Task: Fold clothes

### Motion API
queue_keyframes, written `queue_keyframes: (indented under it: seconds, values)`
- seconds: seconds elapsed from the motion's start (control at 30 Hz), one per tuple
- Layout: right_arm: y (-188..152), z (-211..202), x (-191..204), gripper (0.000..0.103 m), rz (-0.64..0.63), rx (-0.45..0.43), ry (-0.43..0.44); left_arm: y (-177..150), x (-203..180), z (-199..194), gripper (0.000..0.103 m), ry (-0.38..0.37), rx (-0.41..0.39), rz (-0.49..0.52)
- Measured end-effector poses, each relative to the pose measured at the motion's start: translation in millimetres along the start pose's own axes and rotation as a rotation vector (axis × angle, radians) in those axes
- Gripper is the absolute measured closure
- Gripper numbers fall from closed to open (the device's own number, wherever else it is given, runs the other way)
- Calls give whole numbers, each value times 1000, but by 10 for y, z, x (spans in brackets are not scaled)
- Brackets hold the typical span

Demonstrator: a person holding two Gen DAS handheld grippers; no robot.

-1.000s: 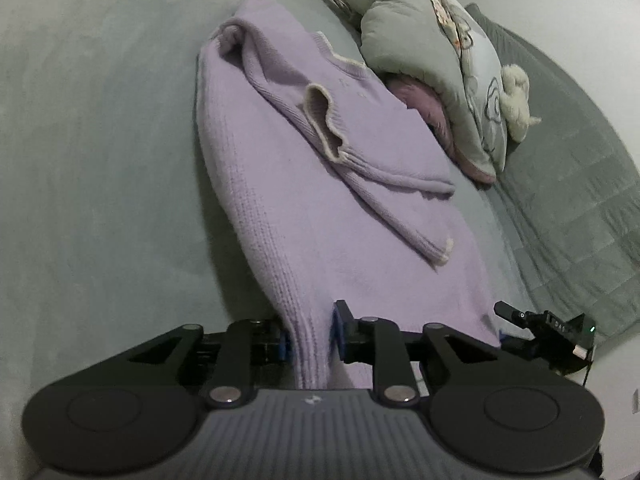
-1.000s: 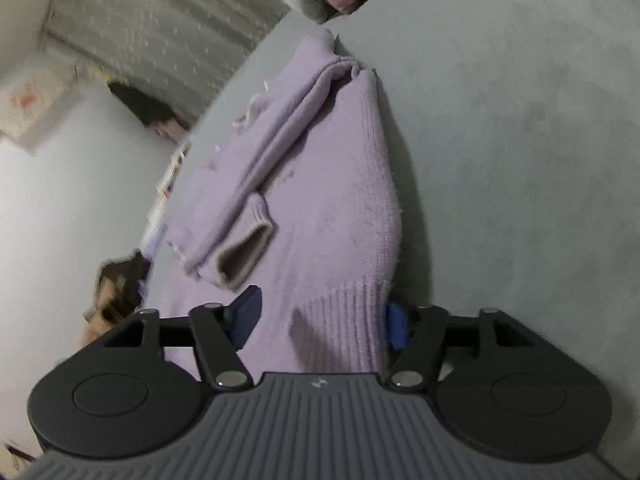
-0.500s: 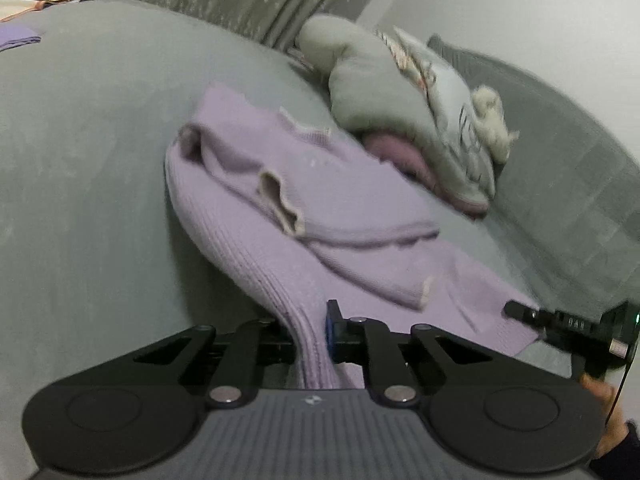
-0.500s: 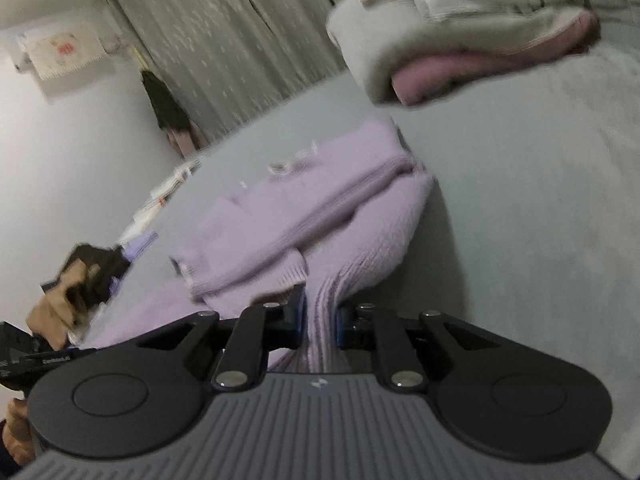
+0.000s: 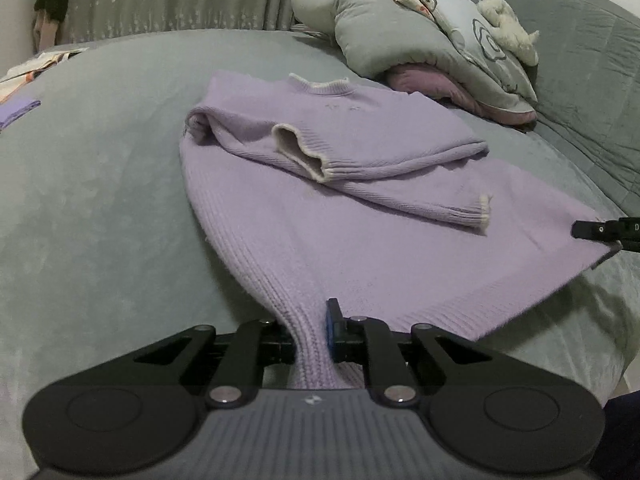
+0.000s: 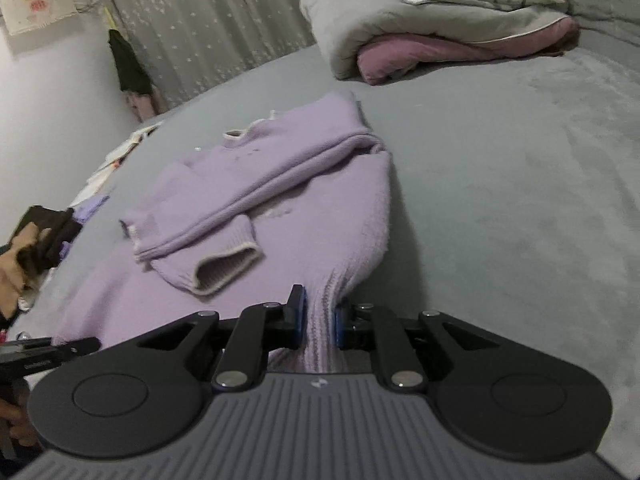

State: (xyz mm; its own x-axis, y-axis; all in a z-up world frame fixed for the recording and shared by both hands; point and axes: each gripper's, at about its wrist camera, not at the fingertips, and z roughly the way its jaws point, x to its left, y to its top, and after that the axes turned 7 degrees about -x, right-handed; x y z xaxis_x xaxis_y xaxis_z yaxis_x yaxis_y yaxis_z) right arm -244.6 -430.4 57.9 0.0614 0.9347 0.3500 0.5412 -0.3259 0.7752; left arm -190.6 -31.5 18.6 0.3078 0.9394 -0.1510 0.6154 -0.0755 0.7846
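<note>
A lilac knit sweater (image 5: pixel 360 216) lies on the grey bed, both sleeves folded across its chest, neck toward the far side. My left gripper (image 5: pixel 310 334) is shut on the sweater's hem at one bottom corner and holds it lifted off the bed. My right gripper (image 6: pixel 318 320) is shut on the hem at the other bottom corner of the sweater (image 6: pixel 280 208), also lifted. The right gripper's tip shows at the right edge of the left wrist view (image 5: pixel 600 230); the left gripper's tip shows at the left edge of the right wrist view (image 6: pixel 48 354).
The grey bed (image 5: pixel 92 184) extends wide around the sweater. A folded grey and pink duvet with pillows (image 5: pixel 432 40) lies beyond the neck end. Loose clothes (image 6: pixel 28 248) lie at the bed's far side. Curtains (image 6: pixel 208 20) hang behind.
Both grippers have lifted the hem corners and pulled back, tilting up. The sweater's lower part is now raised and stretched flat between them.
</note>
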Motion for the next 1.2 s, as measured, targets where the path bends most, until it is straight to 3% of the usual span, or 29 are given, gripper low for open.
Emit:
queue_keyframes:
  seconds: [0.37, 0.57, 0.67, 0.77, 0.83, 0.87, 0.97, 1.1, 1.2]
  values:
    - [-118, -141, -86, 88, -31, -13, -107, -61, 13, -113, 90, 23, 10, 27]
    - [21, -321, -327, 87, -24, -95, -313, 65, 361, -327, 79, 30, 27, -87]
    - [98, -336, -477, 79, 60, -108, -256, 177, 546, -406, 73, 92, -17, -116]
    - [184, -179, -448, 60, 73, -88, -180, 309, 616, -407, 70, 118, -54, -102]
    - [261, -17, -333, 28, 41, -65, -123, 390, 592, -348, 58, 115, -64, -72]
    - [304, 63, -281, 22, 31, -55, -94, 425, 561, -296, 49, 111, -62, -50]
    - [502, 333, -218, 22, 85, -44, 0, 565, 451, -112, 46, 125, -71, 54]
    - [838, 695, -393, 22, 304, -64, 130, 876, 433, 244, 27, 163, -84, 161]
    - [995, 1026, -515, 22, 456, -44, 191, 1077, 488, 631, 26, 221, -82, 278]
